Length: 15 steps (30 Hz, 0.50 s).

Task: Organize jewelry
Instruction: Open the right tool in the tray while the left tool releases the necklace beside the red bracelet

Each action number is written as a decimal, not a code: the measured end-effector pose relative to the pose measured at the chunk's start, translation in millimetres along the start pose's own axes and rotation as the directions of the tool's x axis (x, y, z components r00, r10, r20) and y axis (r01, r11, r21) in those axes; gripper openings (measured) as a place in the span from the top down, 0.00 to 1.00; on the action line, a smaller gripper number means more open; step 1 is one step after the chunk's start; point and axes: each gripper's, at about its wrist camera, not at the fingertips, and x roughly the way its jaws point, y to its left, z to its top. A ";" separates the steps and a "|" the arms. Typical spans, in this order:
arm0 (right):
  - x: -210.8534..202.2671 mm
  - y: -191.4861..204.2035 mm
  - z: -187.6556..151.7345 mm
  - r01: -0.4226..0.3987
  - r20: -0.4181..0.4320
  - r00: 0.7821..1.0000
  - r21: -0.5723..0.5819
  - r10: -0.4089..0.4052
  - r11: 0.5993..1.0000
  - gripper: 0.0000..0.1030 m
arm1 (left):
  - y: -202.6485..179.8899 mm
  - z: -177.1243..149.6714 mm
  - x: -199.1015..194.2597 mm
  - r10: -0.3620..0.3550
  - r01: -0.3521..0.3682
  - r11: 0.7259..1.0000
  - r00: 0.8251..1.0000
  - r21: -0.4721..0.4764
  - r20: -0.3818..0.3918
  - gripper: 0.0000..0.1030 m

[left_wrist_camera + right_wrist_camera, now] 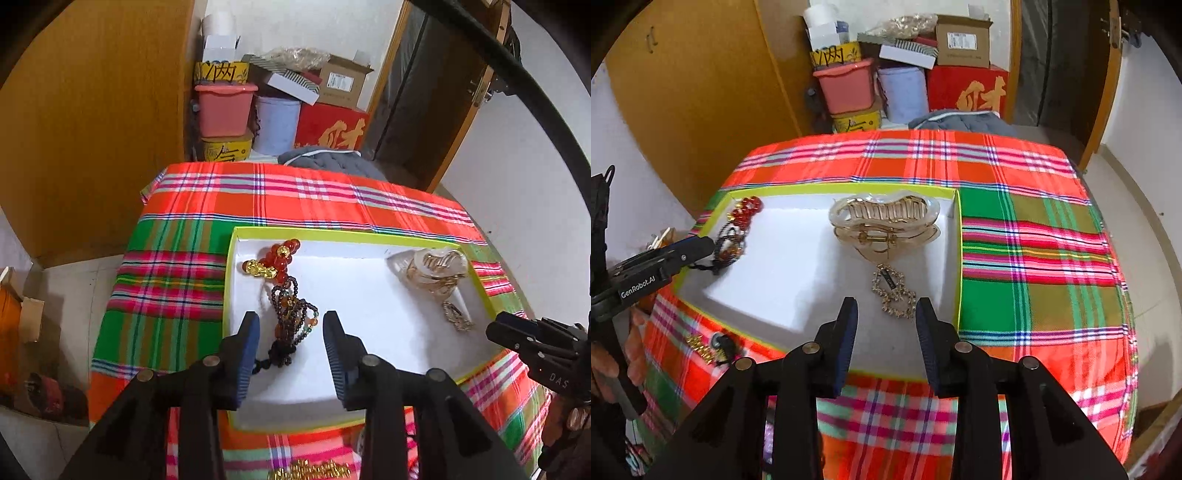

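Note:
A shallow white tray with a yellow-green rim [343, 236] [956, 258] lies on the plaid cloth. In it are a red and gold bead bracelet [275, 258] [746, 210], a dark bead string with a tassel [291, 317] [727, 247], a clear and gold hair claw [432, 267] [886, 218] and a gold rhinestone piece [456, 314] [894, 291]. My left gripper [291, 321] is open, its fingers either side of the dark bead string. My right gripper [886, 308] is open just in front of the rhinestone piece. Both hold nothing.
A gold bead piece [700, 345] [314, 470] and a small dark item [722, 343] lie on the cloth before the tray's near edge. The table [1034, 229] drops off on all sides. Boxes and tubs [280, 99] are stacked behind, with a wooden cabinet [92, 129] at left.

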 end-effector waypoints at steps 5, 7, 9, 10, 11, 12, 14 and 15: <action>-24.6 1.6 -12.5 -0.012 0.027 1.000 0.009 0.012 1.000 0.67 | -6.8 -10.5 -30.6 -0.001 0.001 1.000 1.000 0.011 0.028 0.65; -36.9 2.1 -21.3 -0.020 0.037 0.999 0.012 0.019 1.000 0.67 | -9.9 -16.7 -42.6 0.002 -0.003 1.000 0.999 0.018 0.038 0.66; -46.3 2.8 -29.7 -0.025 0.040 0.999 0.011 0.025 1.000 0.67 | -11.7 -24.2 -55.2 0.002 -0.003 1.000 0.999 0.018 0.043 0.65; -52.3 3.6 -35.3 -0.030 0.042 0.999 0.010 0.029 1.000 0.67 | -12.7 -29.7 -63.4 0.007 -0.008 1.000 0.999 0.018 0.047 0.65; -56.6 4.0 -39.3 -0.034 0.043 0.999 0.010 0.033 0.999 0.67 | -13.4 -32.9 -68.2 0.011 -0.012 1.000 0.999 0.017 0.050 0.65; -63.3 5.2 -45.9 -0.041 0.044 0.998 0.009 0.040 0.999 0.67 | -13.8 -36.7 -74.3 0.013 -0.013 1.000 0.998 0.015 0.054 0.65; -71.1 7.4 -54.4 -0.048 0.043 0.998 0.005 0.048 0.999 0.67 | -15.3 -45.6 -87.5 0.011 -0.012 1.000 0.998 0.010 0.060 0.65; -77.2 8.8 -60.6 -0.051 0.043 0.998 0.003 0.051 0.999 0.67 | -16.0 -49.9 -92.9 0.014 -0.014 1.000 0.998 0.010 0.061 0.65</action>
